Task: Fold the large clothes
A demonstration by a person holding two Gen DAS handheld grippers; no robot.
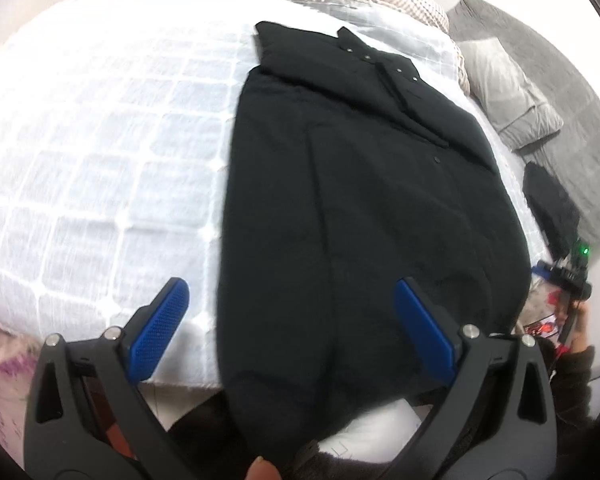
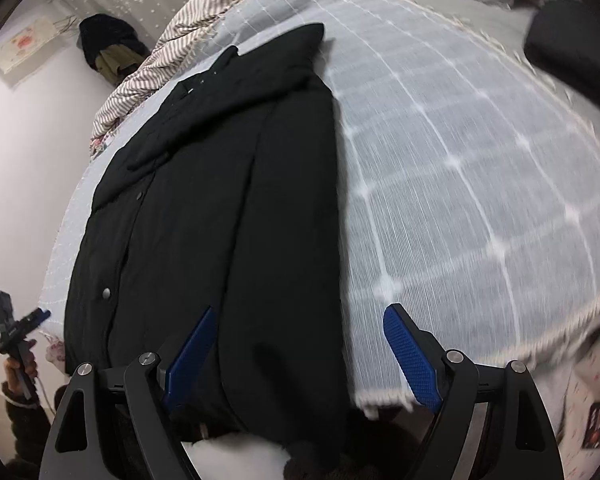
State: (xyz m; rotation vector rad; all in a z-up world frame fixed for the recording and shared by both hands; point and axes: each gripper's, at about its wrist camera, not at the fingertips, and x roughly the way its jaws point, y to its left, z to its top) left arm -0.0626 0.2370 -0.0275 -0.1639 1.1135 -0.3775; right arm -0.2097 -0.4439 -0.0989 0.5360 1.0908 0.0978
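On the bed's white gridded coverlet [image 1: 100, 128], a black snap-buttoned coat [image 1: 360, 200] is lying lengthwise. Both the left gripper [image 1: 292, 328] and right gripper [image 2: 296, 356] are hovering spread apart, holding nothing.

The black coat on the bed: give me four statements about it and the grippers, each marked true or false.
1. The black coat lies flat on the white checked bedspread. True.
2. The left gripper is clamped on the hem. False: its jaws stand open, holding nothing.
3. The right gripper has open jaws. True.
4. The coat is red. False: it is black, with snap buttons.
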